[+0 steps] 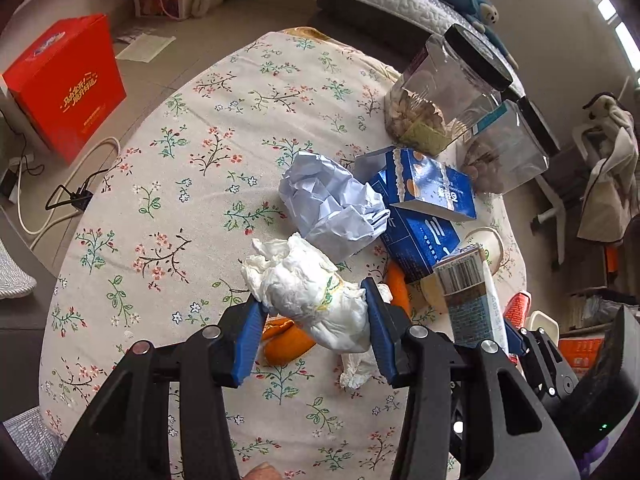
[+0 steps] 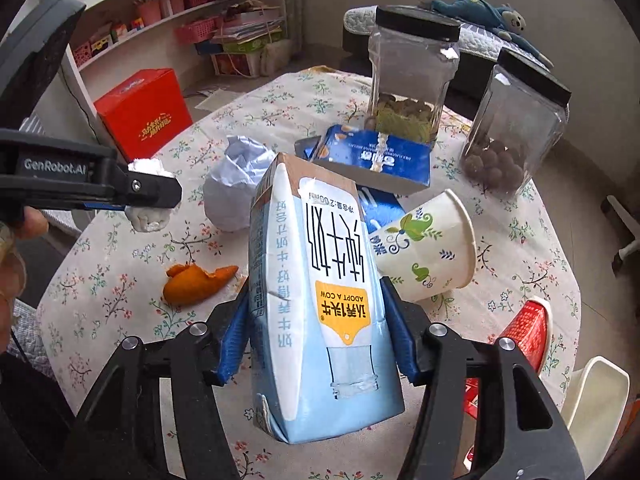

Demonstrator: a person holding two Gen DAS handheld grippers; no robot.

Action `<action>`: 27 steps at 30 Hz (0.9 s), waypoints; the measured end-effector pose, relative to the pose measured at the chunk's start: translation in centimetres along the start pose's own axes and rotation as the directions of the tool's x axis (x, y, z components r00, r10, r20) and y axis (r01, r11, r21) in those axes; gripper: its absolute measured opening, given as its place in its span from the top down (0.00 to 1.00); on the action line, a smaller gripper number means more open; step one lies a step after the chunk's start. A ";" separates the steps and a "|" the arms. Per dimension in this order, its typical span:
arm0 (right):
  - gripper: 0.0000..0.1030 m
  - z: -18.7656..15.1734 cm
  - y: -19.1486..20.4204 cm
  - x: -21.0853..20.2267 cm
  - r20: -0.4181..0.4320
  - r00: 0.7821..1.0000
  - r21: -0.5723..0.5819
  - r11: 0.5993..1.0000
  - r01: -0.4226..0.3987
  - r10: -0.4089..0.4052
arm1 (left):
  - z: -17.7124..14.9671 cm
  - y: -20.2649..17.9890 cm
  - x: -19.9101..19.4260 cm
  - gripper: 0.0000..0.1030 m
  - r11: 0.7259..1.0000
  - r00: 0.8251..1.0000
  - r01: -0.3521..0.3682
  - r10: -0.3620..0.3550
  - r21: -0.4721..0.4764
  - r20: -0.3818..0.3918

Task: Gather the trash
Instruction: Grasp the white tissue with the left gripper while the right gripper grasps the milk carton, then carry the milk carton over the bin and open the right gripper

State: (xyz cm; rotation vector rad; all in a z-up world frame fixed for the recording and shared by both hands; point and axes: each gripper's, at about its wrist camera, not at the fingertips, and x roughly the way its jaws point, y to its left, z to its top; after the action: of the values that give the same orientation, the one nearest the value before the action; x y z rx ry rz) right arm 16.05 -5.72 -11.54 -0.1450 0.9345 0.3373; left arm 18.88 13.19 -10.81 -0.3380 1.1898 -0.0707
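The round counter (image 1: 168, 128) wears a flowery cloth. Above it, the right claw (image 2: 316, 328) is clamped on a blue milk carton (image 2: 320, 300), squeezed between its blue pads. The left claw (image 1: 316, 312) is clamped on a white tissue wad (image 1: 312, 292), lifted above an orange peel (image 1: 288, 340).

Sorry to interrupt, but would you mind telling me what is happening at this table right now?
A person is clearing rubbish off a round table with a hand-held gripper in each hand. The left gripper is clamped on a wad of white tissue, held above the cloth. The right gripper grips a blue milk carton. A crumpled paper ball, orange peel, blue boxes and a tipped paper cup lie uncollected.
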 end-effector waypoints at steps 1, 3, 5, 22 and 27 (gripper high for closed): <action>0.45 0.3 -0.1 -0.9 0.030 1.000 0.010 1.000 0.000 0.000 | 0.0 -0.3 -0.3 0.54 1.000 1.000 -0.002 0.002 0.009 0.018; 0.45 0.8 -0.3 -2.4 0.085 0.996 0.030 1.000 -0.001 -0.001 | 0.1 -0.8 -1.0 0.54 1.000 0.998 -0.009 0.007 0.028 0.057; 0.45 1.4 -0.8 -3.6 0.132 0.991 0.047 0.999 0.006 -0.013 | 0.1 -1.5 -1.7 0.54 0.999 0.995 -0.019 0.014 0.049 0.097; 0.45 1.2 -4.7 -9.3 0.351 0.895 0.237 0.951 0.200 -0.275 | -2.8 -8.8 -7.2 0.54 0.955 0.833 -0.241 0.112 0.172 0.542; 0.45 0.5 -5.8 -10.6 0.369 0.865 0.287 0.927 0.242 -0.340 | -4.5 -11.2 -8.1 0.54 0.939 0.770 -0.291 0.118 0.181 0.627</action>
State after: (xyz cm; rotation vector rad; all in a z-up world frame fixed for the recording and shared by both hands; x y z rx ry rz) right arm 12.67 -13.36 -2.83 0.0031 0.5116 -0.0313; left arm 13.12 3.46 -1.74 0.0269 0.5484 0.0687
